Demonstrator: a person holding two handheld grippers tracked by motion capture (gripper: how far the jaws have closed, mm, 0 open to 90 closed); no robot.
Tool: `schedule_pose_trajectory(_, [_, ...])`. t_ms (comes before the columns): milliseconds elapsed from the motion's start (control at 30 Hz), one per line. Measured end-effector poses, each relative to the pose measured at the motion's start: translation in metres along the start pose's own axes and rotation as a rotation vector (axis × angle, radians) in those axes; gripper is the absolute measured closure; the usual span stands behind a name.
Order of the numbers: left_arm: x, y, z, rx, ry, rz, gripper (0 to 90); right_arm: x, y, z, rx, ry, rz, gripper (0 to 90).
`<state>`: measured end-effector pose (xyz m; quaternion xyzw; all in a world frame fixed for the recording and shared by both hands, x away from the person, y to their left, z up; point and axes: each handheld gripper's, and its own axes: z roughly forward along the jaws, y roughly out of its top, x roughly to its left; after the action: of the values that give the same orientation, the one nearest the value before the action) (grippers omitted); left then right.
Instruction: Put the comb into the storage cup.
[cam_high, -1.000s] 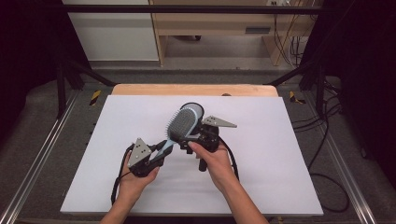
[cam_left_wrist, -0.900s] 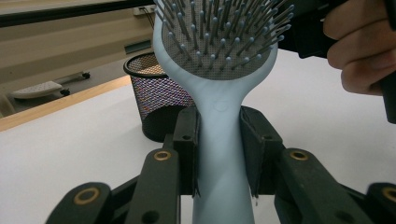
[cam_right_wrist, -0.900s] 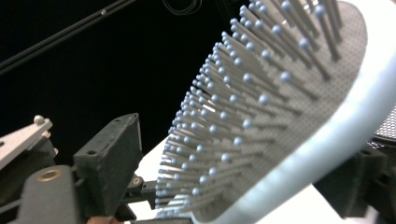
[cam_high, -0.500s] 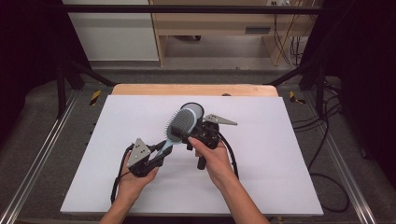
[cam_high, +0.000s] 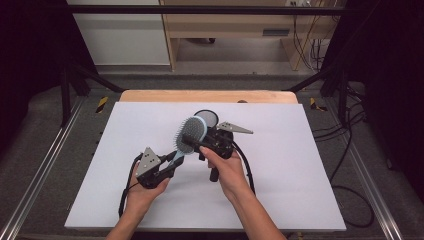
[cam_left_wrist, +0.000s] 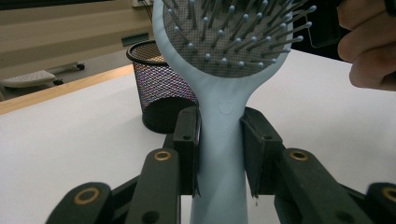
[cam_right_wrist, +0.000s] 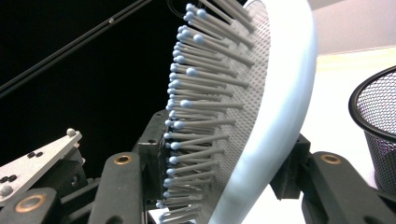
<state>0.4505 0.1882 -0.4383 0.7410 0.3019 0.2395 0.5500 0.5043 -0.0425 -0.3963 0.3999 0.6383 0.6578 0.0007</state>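
One hairbrush (cam_high: 190, 136) is counted, one black mesh cup (cam_high: 206, 118), two grippers and two hands, all over a single white table (cam_high: 300, 175). The pale blue brush is held up off the table near its middle, just in front of the cup. Its handle is clamped between the pads of the left gripper (cam_high: 171, 161), seen plainly in the left gripper view, where both black pads are pressed against the handle's sides (cam_left_wrist: 219, 154). The right gripper (cam_high: 196, 145) is set across the brush head: its jaws have just been closing, and in the right gripper view one pad is pushed in among the bristles while the other is laid against the smooth back of the head (cam_right_wrist: 280, 116), so the head is gripped. The left hand (cam_high: 142, 192) and right hand (cam_high: 227, 170) are seen wrapped around the gripper bodies, with black cables trailing back over the table. The mesh cup is stood upright just behind the brush and partly hidden by it from above. The brush is seen as an oval paddle with a grey perforated cushion, grey pins tipped in blue, and a small smiling face moulded at the neck.
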Motion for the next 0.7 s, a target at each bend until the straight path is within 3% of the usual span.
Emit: schedule_pose_trajectory(700, [0.0027,-0.0023,0.0017,0.014,-0.012,-0.029,69.1,0.0054,0.0012,0.0022,0.015,-0.001,-0.026,54.4])
